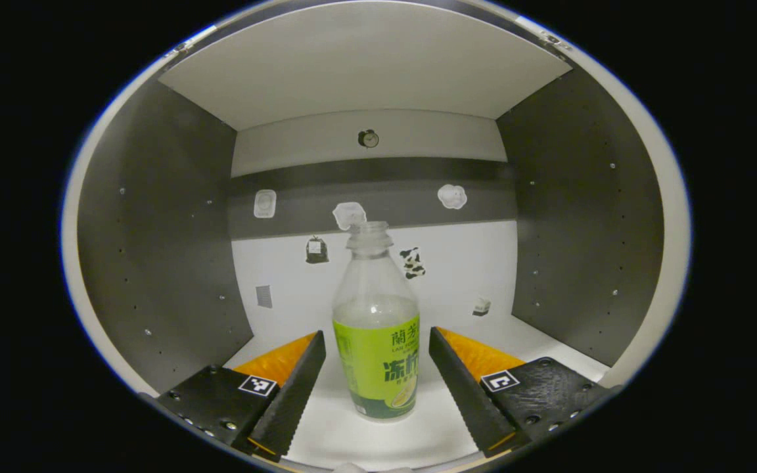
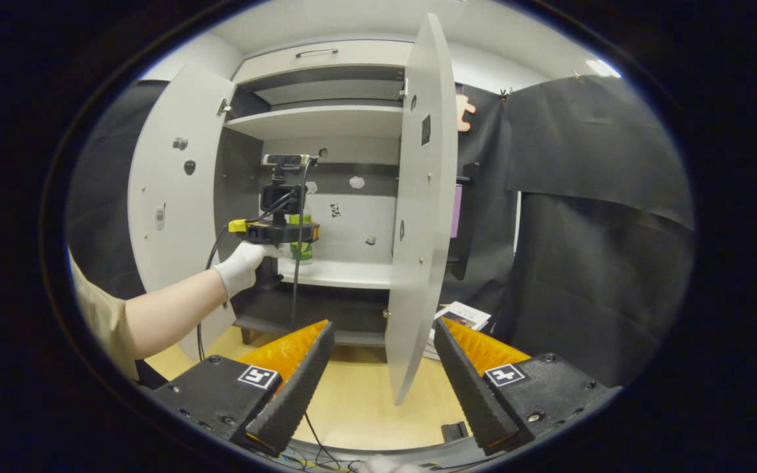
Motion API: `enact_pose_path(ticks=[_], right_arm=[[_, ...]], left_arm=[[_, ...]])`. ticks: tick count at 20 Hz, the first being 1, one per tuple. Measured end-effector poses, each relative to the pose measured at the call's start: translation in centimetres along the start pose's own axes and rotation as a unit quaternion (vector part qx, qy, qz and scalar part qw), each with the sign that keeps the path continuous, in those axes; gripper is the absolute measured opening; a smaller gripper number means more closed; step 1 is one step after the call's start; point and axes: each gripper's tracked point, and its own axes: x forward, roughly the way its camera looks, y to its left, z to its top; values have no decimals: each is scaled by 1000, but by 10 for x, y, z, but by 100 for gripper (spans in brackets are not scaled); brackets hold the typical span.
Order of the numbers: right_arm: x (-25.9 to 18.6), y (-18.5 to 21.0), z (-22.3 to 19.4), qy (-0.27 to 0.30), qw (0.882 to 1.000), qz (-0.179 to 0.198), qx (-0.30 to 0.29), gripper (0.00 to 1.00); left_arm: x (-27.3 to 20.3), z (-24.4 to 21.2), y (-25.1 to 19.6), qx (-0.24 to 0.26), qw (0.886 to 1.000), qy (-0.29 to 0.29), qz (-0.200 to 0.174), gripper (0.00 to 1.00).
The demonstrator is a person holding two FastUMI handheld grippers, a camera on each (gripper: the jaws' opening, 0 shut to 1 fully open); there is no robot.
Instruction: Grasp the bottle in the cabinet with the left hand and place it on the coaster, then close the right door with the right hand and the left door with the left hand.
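A clear plastic bottle (image 1: 375, 341) with a green label stands upright on the white cabinet shelf (image 1: 523, 335). My left gripper (image 1: 376, 333) is open, one finger on each side of the bottle's lower half with a small gap to each. In the right gripper view a gloved hand (image 2: 240, 266) holds the left gripper (image 2: 283, 231) inside the cabinet, and the bottle (image 2: 300, 248) sits just behind it. Both doors are swung open: the left door (image 2: 168, 197) and the right door (image 2: 418, 197). My right gripper (image 2: 384, 324) is open and holds nothing, low in front of the right door's bottom edge.
Grey side walls (image 1: 155, 263) close the compartment in on both sides, and small stickers dot its back panel (image 1: 365, 197). An upper shelf (image 2: 316, 121) lies above. Papers (image 2: 460, 315) lie on the light wooden floor (image 2: 352, 394) below the right door. A cable (image 2: 296, 282) hangs from the left gripper.
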Motion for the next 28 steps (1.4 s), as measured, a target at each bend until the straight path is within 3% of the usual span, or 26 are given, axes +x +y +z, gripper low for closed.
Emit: enact_pose_path(ticks=[5,7,9,14,15,17,20,23,28], right_arm=[[-2,-3,-3,0,1000,-5,-4,99],[-2,-7,-4,1,1000,-9,-1,99],[-4,-10,-3,-4,1000,-12,0,99],[-9,-19,3,-18,1000,-20,8,99],[-9,-19,3,-18,1000,-19,10,100],[-9,-19,4,-21,1000,-17,8,99],[-11,-19,4,-26,1000,-14,8,99],[-13,-18,2,-27,1000,-13,10,99],[-18,-18,-5,-23,1000,-11,15,99]], left_arm=[[20,0,5,-17,1000,6,12,98],[19,0,10,-27,999,11,15,79],[8,4,17,-28,999,10,23,75],[-53,32,21,-7,999,-30,13,73],[-68,39,19,-3,999,-41,6,77],[-100,47,13,7,998,-57,-9,73],[-150,52,4,14,997,-74,-29,77],[-195,40,-2,2,996,-75,-44,73],[-264,-1,-8,4,997,-60,-55,75]])
